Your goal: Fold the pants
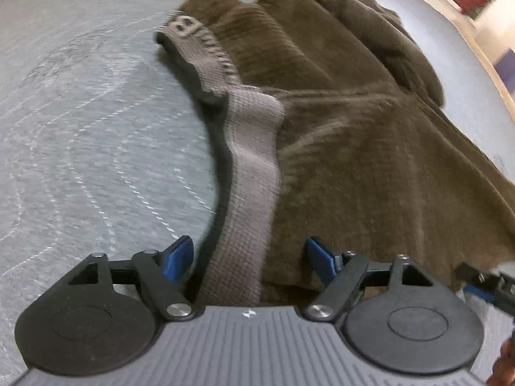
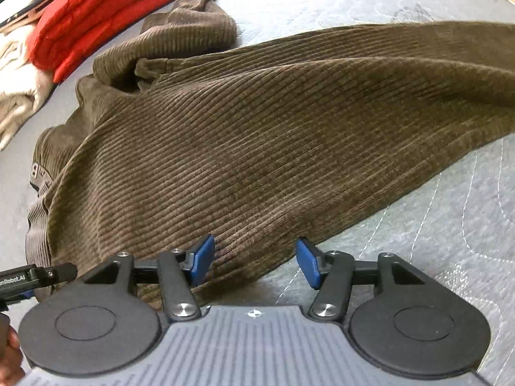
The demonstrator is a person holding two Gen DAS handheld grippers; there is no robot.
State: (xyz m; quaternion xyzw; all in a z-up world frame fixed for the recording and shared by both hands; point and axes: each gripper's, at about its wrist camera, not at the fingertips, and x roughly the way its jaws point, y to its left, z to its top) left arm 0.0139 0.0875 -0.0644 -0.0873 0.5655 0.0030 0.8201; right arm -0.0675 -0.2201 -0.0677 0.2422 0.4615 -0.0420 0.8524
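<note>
Brown corduroy pants [image 1: 354,128] lie crumpled on a grey quilted surface [image 1: 80,128]. Their grey ribbed waistband [image 1: 254,148], with a letter patch at its far end, runs toward my left gripper [image 1: 249,257]. That gripper is open, and the band passes between its blue pads [image 1: 180,255] without being pinched. In the right wrist view the pants [image 2: 257,128] spread wide. My right gripper [image 2: 254,262] stands open over their near edge, with cloth under its left pad [image 2: 202,260] and bare quilt by the right one. Each gripper shows at the edge of the other's view.
Folded red clothing [image 2: 106,9] and a cream cloth [image 2: 19,96] lie at the far left of the surface [image 2: 450,225]. A wooden edge [image 1: 482,54] borders the surface on the right. A hand [image 2: 9,353] holds the left gripper's handle.
</note>
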